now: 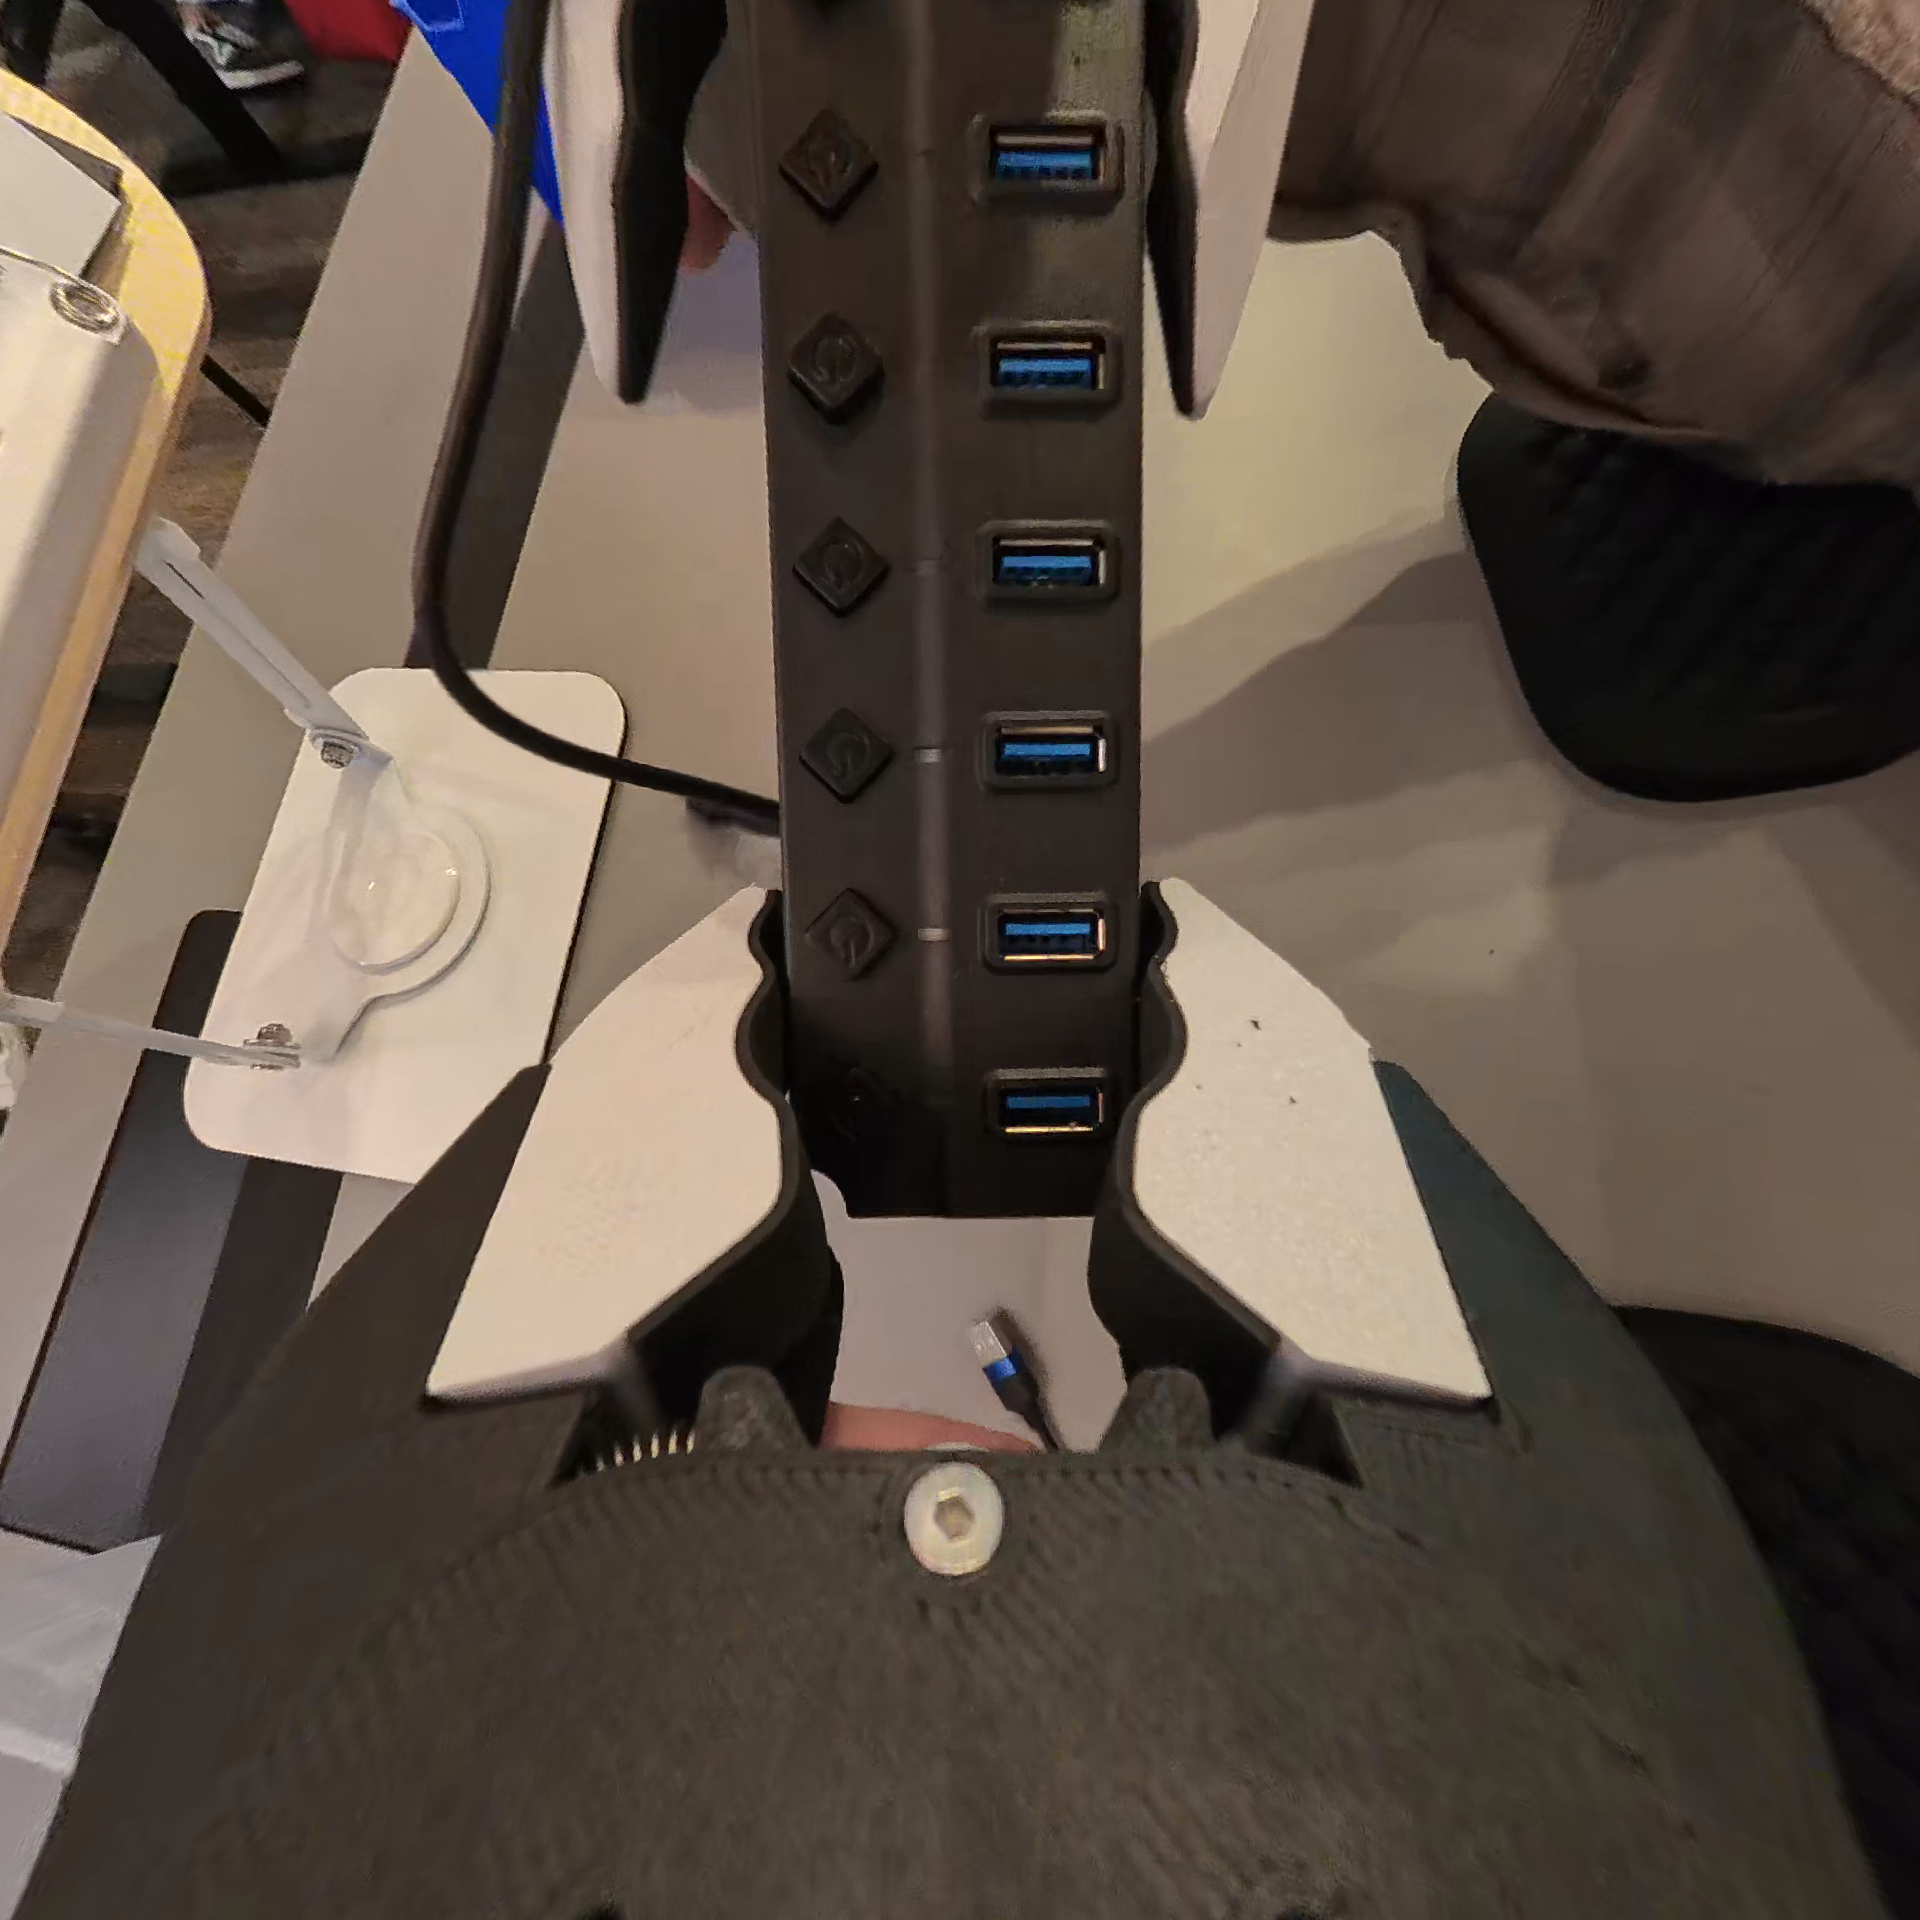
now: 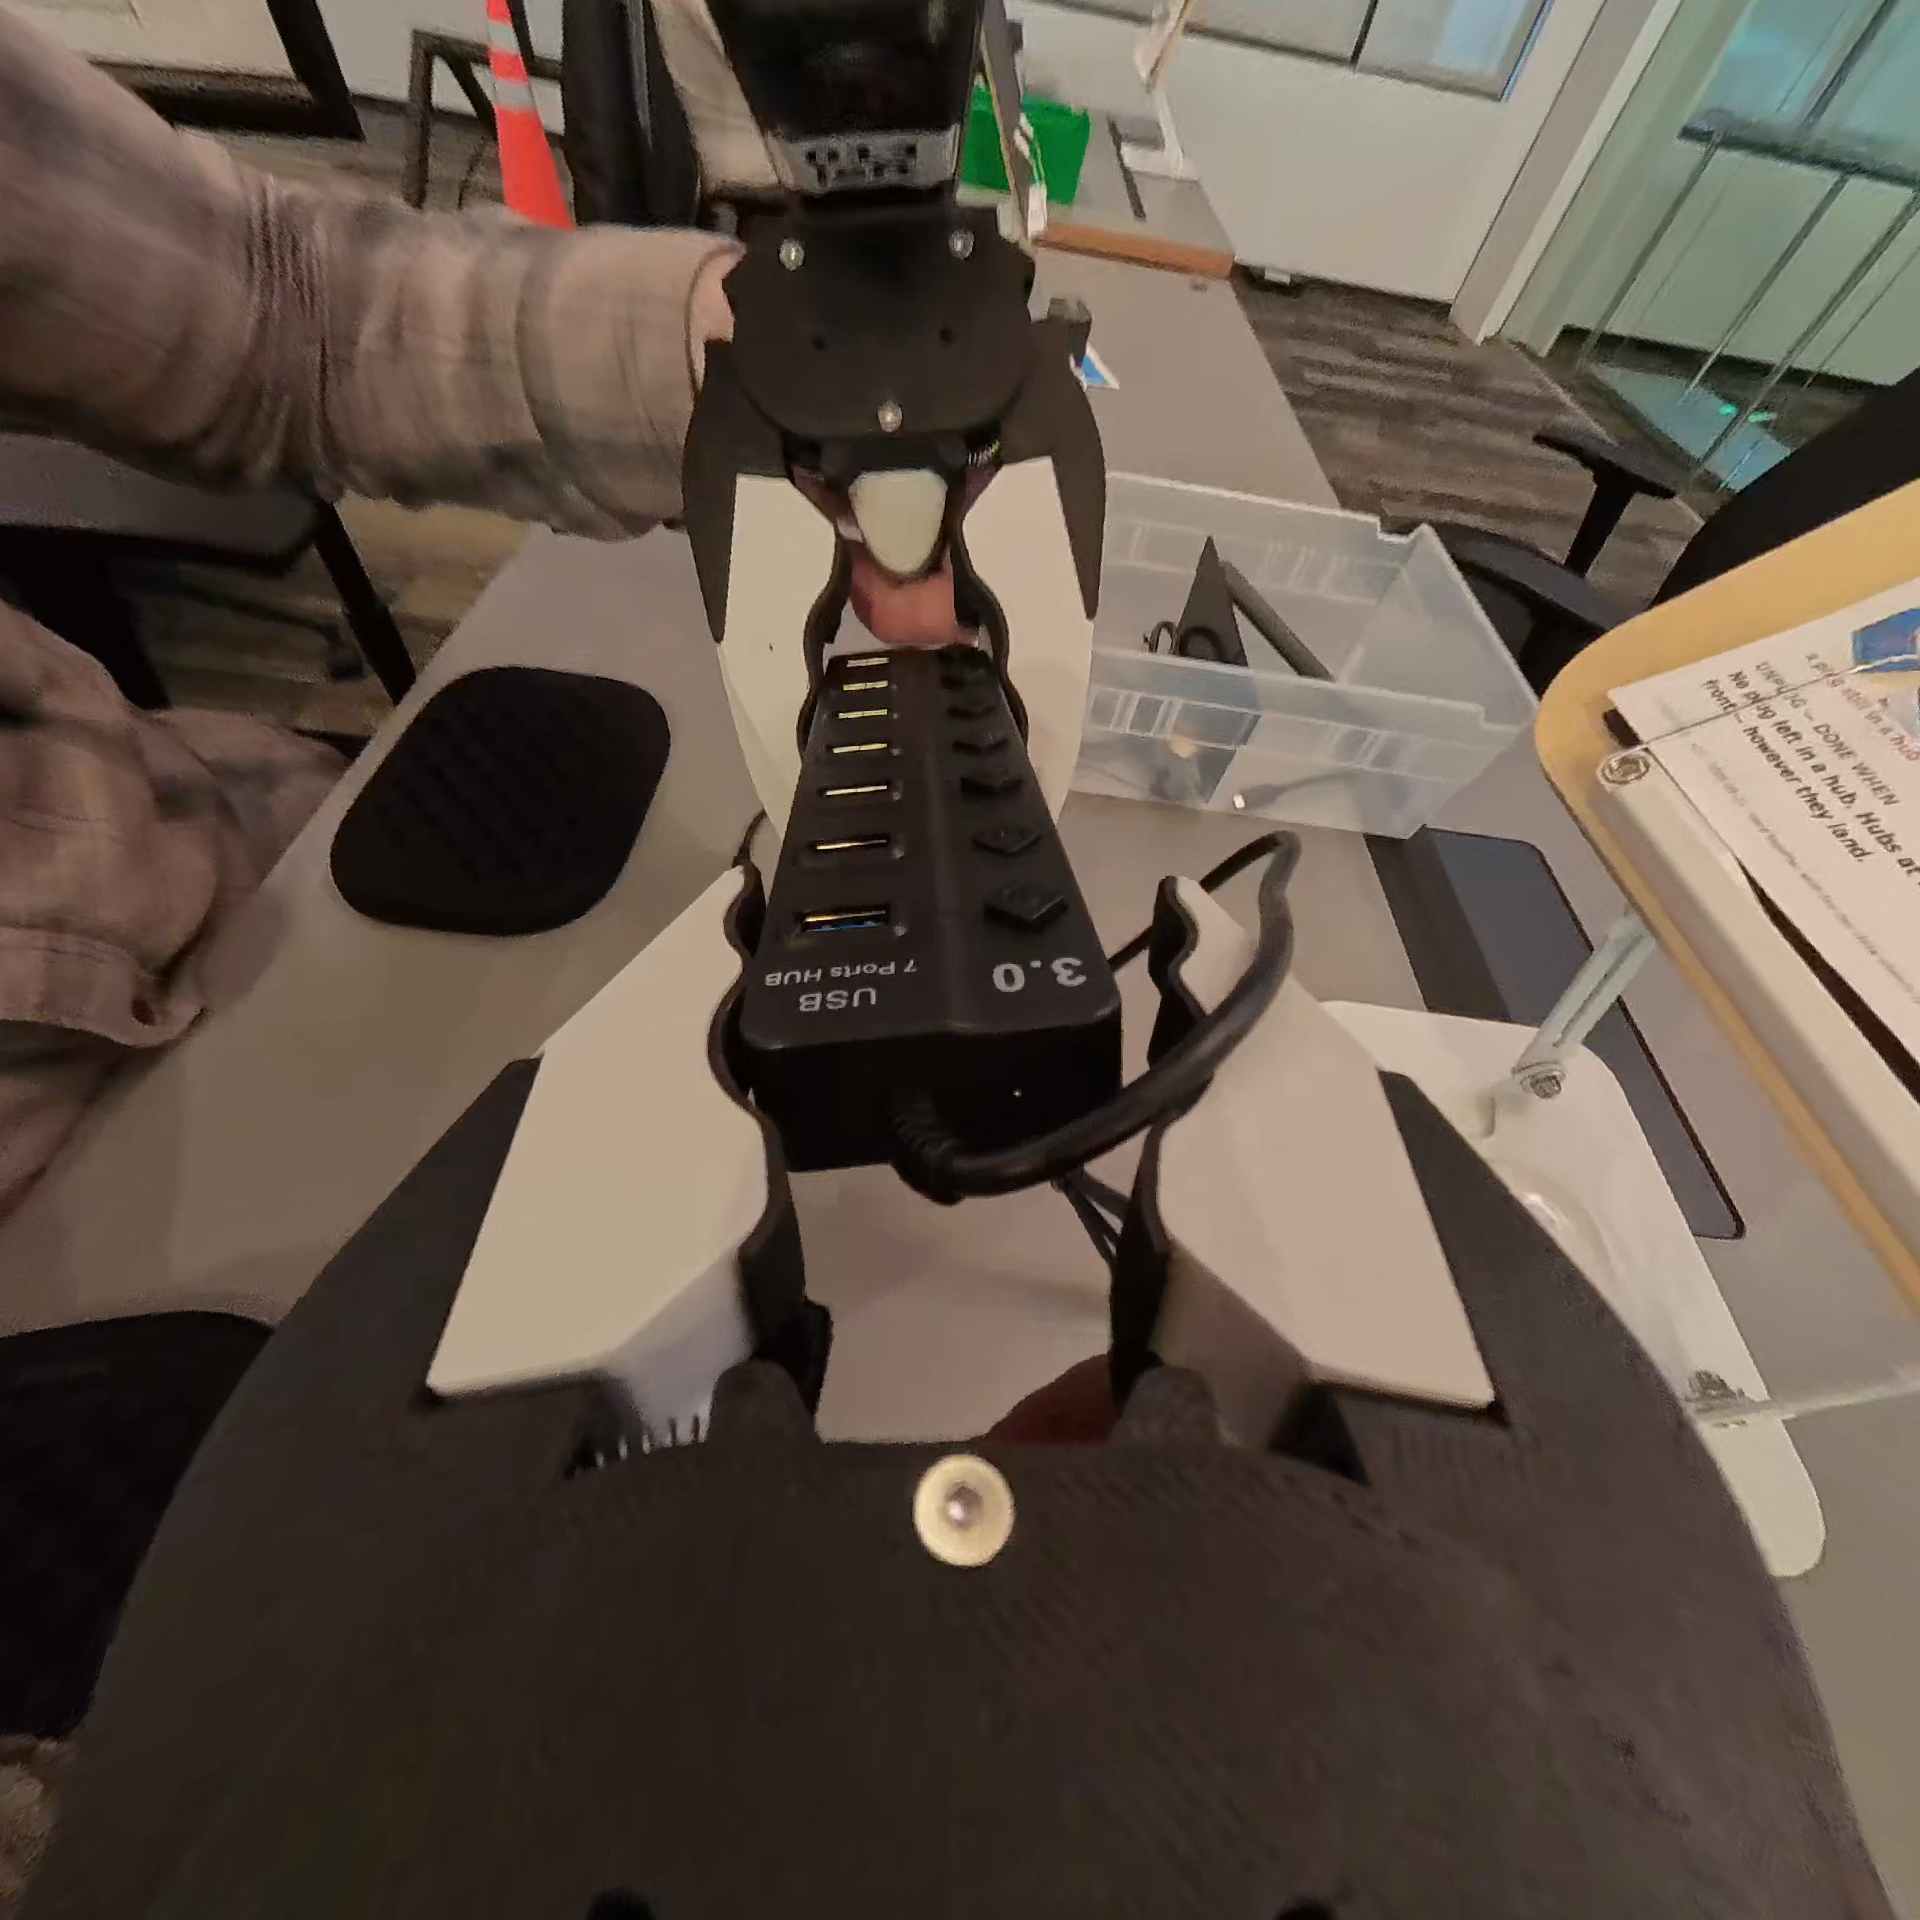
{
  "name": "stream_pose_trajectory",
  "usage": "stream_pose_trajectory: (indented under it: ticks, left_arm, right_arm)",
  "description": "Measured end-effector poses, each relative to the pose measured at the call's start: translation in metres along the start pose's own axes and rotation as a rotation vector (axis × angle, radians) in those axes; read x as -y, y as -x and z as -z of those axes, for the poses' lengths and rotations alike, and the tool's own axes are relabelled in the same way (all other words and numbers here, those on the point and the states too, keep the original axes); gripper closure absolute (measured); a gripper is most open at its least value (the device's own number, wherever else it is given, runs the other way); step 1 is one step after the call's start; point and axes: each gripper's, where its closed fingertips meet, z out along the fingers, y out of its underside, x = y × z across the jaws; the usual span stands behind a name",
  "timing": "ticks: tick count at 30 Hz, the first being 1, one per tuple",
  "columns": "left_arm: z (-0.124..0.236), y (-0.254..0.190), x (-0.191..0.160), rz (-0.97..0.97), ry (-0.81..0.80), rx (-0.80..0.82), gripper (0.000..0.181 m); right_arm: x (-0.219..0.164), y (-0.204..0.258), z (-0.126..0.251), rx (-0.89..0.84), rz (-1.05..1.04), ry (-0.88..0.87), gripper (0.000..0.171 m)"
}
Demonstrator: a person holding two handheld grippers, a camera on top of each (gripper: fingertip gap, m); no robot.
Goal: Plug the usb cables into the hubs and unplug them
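We see a long black USB hub (image 1: 951, 644) held above the grey surface (image 1: 1351, 1039), between two claws that face each other. In the left wrist view the left claw (image 1: 961, 914) grips one end of the hub: both fingers press against its long sides, so the claw is narrow and closed on the hub. All the blue ports (image 1: 1046, 564) that we can see in this view are empty, and a row of square black buttons (image 1: 842, 569) runs beside them on the left.

In the right wrist view the other end of the hub (image 2: 935, 935), where its black cable (image 2: 1174, 1060) comes out, lies between the fingers of the right claw (image 2: 961, 914). The left finger touches the side of the hub. The right finger stands a little apart from it, with the cable looping over it, so this claw is rather wide and does not clamp the hub. At the far end of the hub in this view we see the left claw (image 2: 899, 665) holding it.

A loose USB plug (image 1: 1003, 1361) with a blue tip lies on the surface, near and under the left claw. A black oval pad (image 2: 499, 800) rests on the surface at the left in the right wrist view, and a clear plastic bin (image 2: 1288, 665) stands far at the right. A person's sleeve (image 2: 343, 343) is at the upper left.
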Motion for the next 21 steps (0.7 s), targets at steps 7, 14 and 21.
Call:
stream_pose_trajectory:
  ticks: [7, 14, 21]
  left_arm:
    - [-0.003, 0.003, -0.004, 0.007, 0.021, -0.008, 0.118]
    - [-0.008, 0.002, -0.003, 0.015, 0.009, -0.031, 0.118]
    - [-0.016, 0.003, -0.005, 0.018, -0.021, -0.035, 0.118]
  right_arm:
    - [-0.006, -0.007, 0.001, -0.060, 0.031, 0.061, 0.096]
    - [0.001, 0.001, 0.004, -0.009, 0.055, 0.021, 0.109]
    - [0.004, 0.001, 0.004, -0.006, 0.069, 0.000, 0.109]
